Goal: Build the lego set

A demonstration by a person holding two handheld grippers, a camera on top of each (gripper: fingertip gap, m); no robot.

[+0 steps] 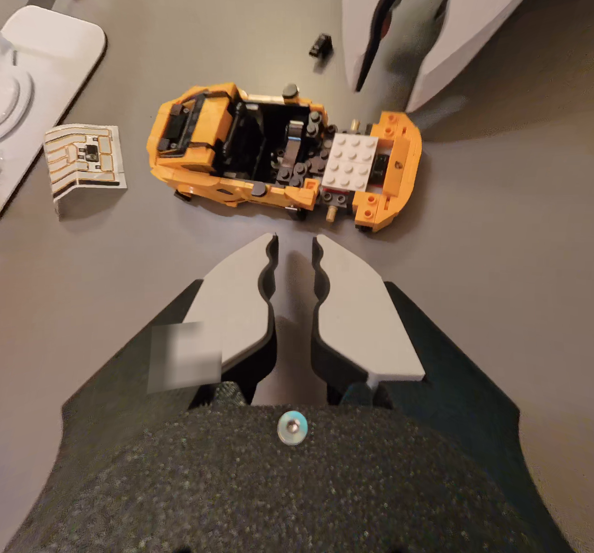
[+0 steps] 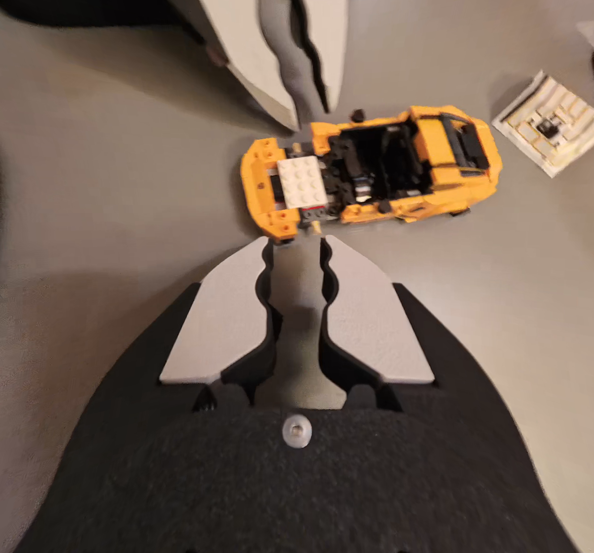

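The left gripper (image 1: 294,240), with grey fingers lined in black, hangs low over the grey table (image 1: 96,280), its fingers a narrow gap apart and holding nothing. Just beyond its tips at 12 o'clock sits the partly built orange brick car (image 1: 283,155), roofless, with a light grey studded plate (image 1: 352,164) near its nose. A curled white sticker sheet (image 1: 85,161) lies at 10 o'clock. A small black brick (image 1: 320,45) lies beyond the car at 12 o'clock. The right gripper (image 2: 296,242) is likewise slightly parted and empty, tips just short of the car's nose.
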